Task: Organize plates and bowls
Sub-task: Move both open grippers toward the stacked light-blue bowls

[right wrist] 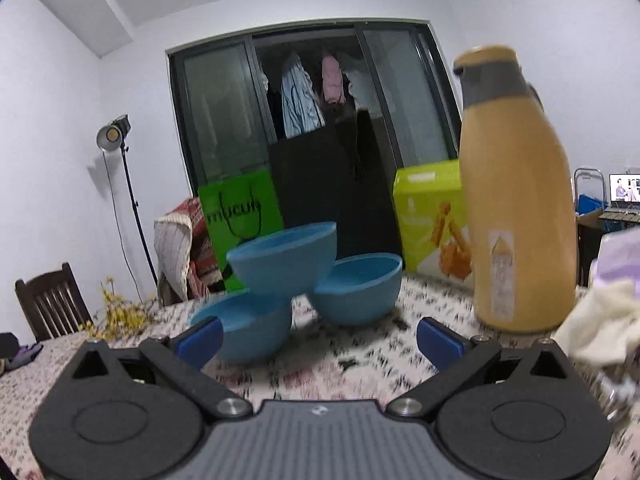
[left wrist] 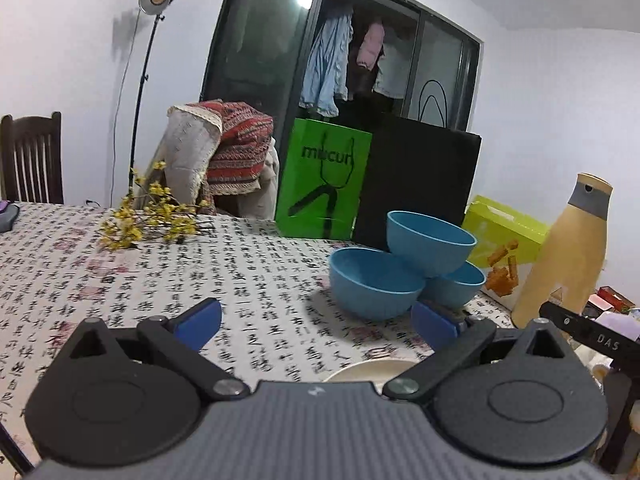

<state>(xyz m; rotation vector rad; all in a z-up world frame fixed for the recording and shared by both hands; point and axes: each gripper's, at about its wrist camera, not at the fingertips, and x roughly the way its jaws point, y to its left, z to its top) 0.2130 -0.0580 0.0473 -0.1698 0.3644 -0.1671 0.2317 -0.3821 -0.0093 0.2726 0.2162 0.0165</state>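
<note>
Above the counter (left wrist: 120, 272), the left tongs (left wrist: 316, 326) are held with their blue pads spread wide apart and nothing between them. Just below and beyond their gap, the rim of a white plate (left wrist: 368, 370) is seen, mostly hidden behind the tool body. Ahead and to the right of the left tongs, three blue bowls are grouped: the near bowl (left wrist: 374, 282) stands on the patterned cloth, the far bowl (left wrist: 460, 284) sits behind the right pad, and the top bowl (left wrist: 430, 242) is perched tilted on the rims of the other two.

The right tongs (right wrist: 320, 338) are likewise spread open and empty. In their view the same group lies straight ahead: the near bowl (right wrist: 248, 326) is just behind the left pad, the far bowl (right wrist: 358, 288) is seen between the pads further back, and the top bowl (right wrist: 284, 258) leans across both. A tan bottle (right wrist: 516, 200) stands upright to the right of the bowls. Behind them a green bag (left wrist: 322, 178), a black bag (left wrist: 420, 184) and a yellow-green box (right wrist: 434, 216) are lined up, and yellow flowers (left wrist: 148, 216) lie far left.
</note>
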